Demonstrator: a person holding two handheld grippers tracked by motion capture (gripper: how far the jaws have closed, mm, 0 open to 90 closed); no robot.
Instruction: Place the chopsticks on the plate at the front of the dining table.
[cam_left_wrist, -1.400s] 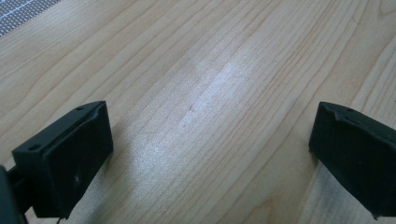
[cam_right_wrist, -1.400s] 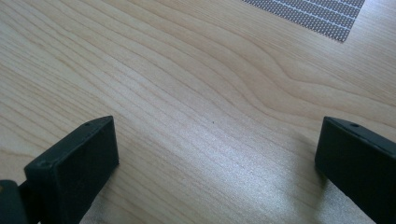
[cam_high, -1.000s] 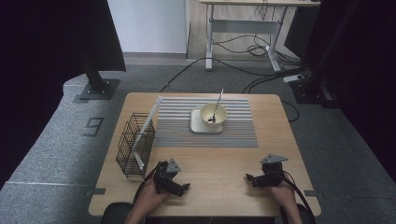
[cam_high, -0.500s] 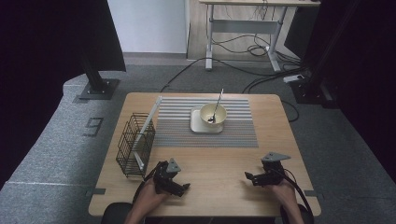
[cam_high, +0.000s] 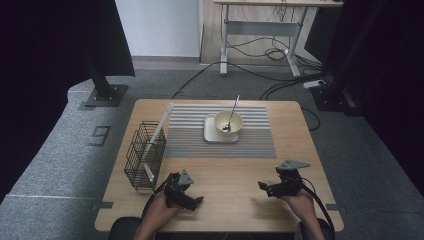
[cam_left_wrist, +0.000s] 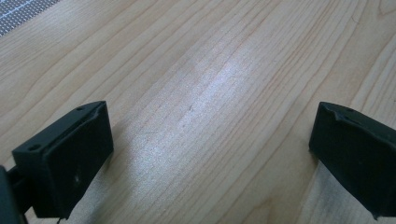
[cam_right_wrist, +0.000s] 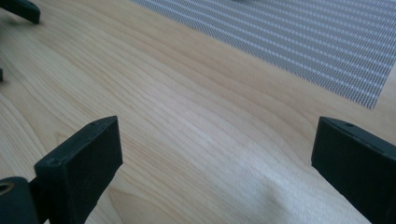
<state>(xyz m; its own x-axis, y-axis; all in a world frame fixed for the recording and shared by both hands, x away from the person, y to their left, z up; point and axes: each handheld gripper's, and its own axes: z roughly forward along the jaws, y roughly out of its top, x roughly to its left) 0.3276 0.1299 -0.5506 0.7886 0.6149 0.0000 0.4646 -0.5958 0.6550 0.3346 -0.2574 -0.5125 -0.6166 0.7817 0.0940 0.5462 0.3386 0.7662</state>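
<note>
Little is changing over the last second: the right gripper is shifting slightly at the near right of the table, while the left gripper is staying put at near left. Both are keeping their fingers spread over bare wood, holding nothing. The bowl with its spoon is sitting untouched on the striped mat, far centre, so work is likely only starting.

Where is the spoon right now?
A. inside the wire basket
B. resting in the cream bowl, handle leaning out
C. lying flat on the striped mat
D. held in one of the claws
B: the spoon sits in the bowl with its handle angled up over the rim, while the left claw and right claw are both open and hold nothing.
</note>
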